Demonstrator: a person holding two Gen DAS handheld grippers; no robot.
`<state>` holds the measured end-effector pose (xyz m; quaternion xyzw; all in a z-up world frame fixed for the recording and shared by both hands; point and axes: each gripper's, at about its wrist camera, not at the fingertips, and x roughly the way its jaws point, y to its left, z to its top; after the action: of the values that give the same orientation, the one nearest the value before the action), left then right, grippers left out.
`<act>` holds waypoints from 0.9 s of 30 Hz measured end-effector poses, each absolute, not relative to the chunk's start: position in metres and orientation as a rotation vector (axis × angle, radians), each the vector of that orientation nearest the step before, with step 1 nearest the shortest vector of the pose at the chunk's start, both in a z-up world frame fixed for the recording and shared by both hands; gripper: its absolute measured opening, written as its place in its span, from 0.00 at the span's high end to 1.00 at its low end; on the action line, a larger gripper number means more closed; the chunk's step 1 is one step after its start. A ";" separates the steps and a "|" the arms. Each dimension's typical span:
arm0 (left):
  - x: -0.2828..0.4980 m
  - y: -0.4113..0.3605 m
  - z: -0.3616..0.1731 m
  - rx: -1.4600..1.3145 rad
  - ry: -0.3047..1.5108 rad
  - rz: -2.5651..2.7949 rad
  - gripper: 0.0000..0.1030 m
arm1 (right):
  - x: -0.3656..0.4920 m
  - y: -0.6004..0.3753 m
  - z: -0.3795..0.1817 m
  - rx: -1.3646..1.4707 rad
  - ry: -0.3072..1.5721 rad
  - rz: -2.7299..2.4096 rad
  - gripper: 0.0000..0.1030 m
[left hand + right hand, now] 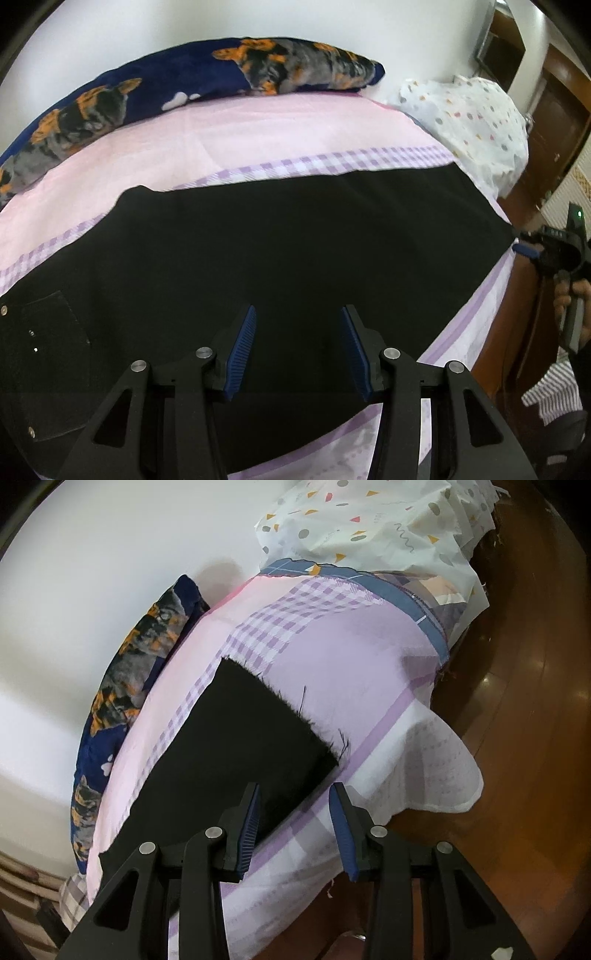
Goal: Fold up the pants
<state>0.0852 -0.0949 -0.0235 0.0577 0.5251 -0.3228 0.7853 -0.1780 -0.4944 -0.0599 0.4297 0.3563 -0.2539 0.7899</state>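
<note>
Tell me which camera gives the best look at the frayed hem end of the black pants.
The right wrist view. There the frayed hem of the black pants lies straight ahead on the lilac sheet, loose threads visible. The left wrist view shows the pants spread wide with the back pocket, but the hem sits at the far right, its fraying unreadable.

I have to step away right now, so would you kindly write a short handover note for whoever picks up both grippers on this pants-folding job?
Left gripper: fingers apart, nothing between them, hovering over the middle of the black pants.
Right gripper: fingers apart, empty, at the near corner of the frayed leg hem, by the bed's edge.
Pants: lie flat along the near side of the bed sheet, pocket end on the left, hem on the right.
Done: pants laid out; whether a lengthwise fold is already made, I cannot tell.
Left: grasp the hem end and fold it toward the pocket end.
</note>
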 end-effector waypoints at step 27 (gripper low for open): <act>0.101 -0.020 -0.020 -0.126 1.135 -0.578 0.53 | -0.015 -0.349 -0.006 0.847 0.821 0.036 0.93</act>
<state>0.1006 -0.0201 -0.0196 -0.0587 0.5294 -0.2695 0.8023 -0.0153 -0.3491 -0.0057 0.3992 0.3870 0.0168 0.8310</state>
